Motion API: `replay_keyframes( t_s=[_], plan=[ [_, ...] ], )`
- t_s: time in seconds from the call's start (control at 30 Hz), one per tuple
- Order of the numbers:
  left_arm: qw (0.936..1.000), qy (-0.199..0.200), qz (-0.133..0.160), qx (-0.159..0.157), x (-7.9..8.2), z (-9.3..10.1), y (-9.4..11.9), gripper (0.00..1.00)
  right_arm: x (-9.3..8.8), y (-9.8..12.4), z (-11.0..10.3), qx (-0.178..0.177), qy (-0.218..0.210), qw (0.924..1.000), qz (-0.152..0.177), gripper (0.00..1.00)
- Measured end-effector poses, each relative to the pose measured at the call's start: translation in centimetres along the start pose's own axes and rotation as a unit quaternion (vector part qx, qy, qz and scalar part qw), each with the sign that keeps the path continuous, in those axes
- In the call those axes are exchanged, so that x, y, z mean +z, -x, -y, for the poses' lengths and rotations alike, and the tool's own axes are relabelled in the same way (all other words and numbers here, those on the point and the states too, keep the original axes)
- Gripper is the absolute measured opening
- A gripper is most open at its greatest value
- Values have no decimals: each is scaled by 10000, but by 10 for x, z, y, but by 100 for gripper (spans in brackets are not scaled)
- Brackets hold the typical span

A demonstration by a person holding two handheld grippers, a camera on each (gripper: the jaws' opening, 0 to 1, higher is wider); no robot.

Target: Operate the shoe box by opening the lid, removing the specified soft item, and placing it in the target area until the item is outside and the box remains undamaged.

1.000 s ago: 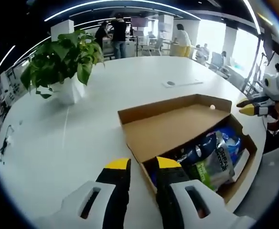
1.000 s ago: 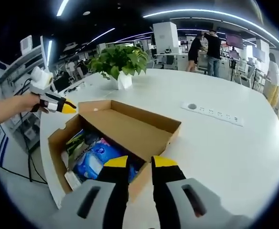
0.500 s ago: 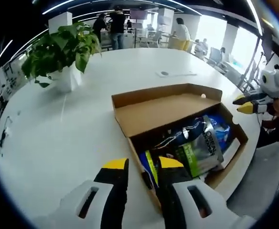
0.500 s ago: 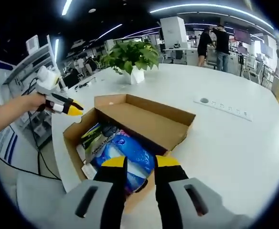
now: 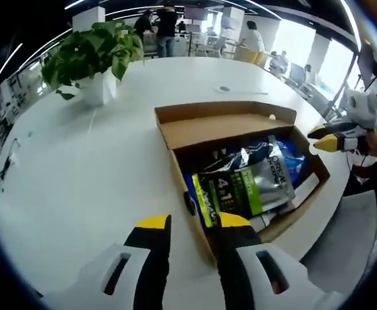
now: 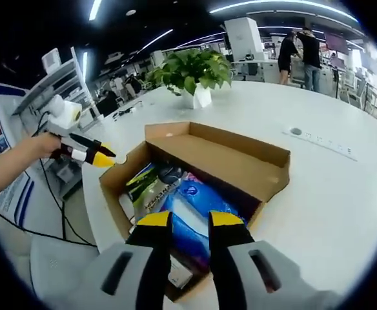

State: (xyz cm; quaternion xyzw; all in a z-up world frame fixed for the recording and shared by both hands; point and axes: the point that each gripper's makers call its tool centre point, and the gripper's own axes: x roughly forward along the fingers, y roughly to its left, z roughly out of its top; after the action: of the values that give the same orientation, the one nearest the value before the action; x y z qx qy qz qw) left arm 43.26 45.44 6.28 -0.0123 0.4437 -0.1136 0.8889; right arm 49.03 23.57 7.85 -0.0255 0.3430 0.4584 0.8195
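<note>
Box (image 5: 240,126) open — silver pouch (image 5: 253,184) leftward, blue pack (image 6: 198,206) rightward.

In the left gripper view, a silver and green pouch (image 5: 250,187) lying in the open cardboard shoe box (image 5: 230,129) carries large white figures "4:1" on its green panel and, along its silver part, lettering that looks like "L'OREAL"; smaller print on it is too blurred to read
</note>
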Motion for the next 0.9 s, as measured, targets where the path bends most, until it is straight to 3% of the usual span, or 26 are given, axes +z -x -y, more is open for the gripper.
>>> replay_keyframes(
  t_s=[0.53, 0.77, 0.9],
  plan=[
    [9986, 465, -245, -25, -30, 5, 2, 18, -14, -34, -36, 300, 186, 9990, -281, 17],
    [9983, 528, -229, -124, -35, 9, -1, 6, -16, -45, -43, 339, 152, 9987, -339, 16],
    [9982, 561, -183, -122, -35, 10, -1, 5, -18, -51, -44, 318, 150, 9986, -397, 15]
  ],
)
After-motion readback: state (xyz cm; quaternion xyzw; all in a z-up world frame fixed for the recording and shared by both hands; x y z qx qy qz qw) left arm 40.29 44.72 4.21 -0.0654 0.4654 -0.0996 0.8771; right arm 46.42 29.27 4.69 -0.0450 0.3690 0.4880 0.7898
